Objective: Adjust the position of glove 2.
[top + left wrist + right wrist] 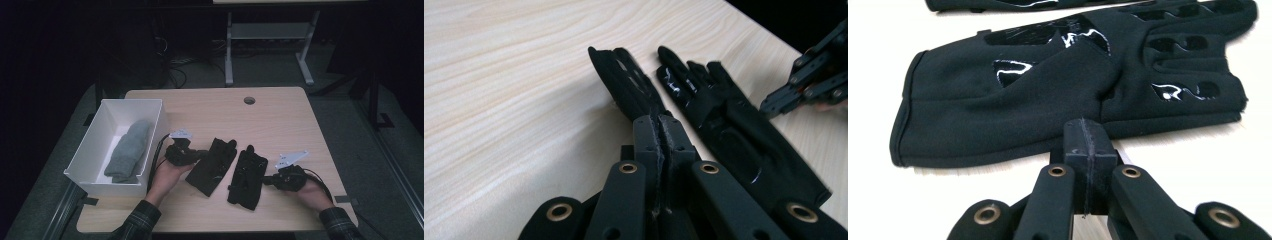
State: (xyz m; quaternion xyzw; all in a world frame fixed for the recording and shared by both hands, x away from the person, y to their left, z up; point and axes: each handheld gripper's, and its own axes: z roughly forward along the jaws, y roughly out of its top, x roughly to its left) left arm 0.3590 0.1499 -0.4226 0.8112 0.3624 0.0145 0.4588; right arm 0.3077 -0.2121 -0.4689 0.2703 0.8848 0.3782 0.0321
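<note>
Left tongs (202, 154) pinch left glove (212, 165) at its 9 o'clock edge; right tongs (265, 180) pressed together, empty, touching right glove (247, 177) at its 3 o'clock edge; gloves' long axes run 6–12.

Black glove (1058, 95) flat on pale table (938, 200); right gripper (1087, 145) pressed closed at its near edge; second glove (998, 4) beyond.

A light wooden table with rounded corners (280, 112) carries everything here, with a small round cable hole (249, 100) near its far edge. On its left side sits an open white rectangular box (89, 150), and near the middle two black fabric gloves with glossy grip patches lie flat just beside each other, the left black glove (212, 166) angled slightly away from the right black glove (247, 176).
</note>
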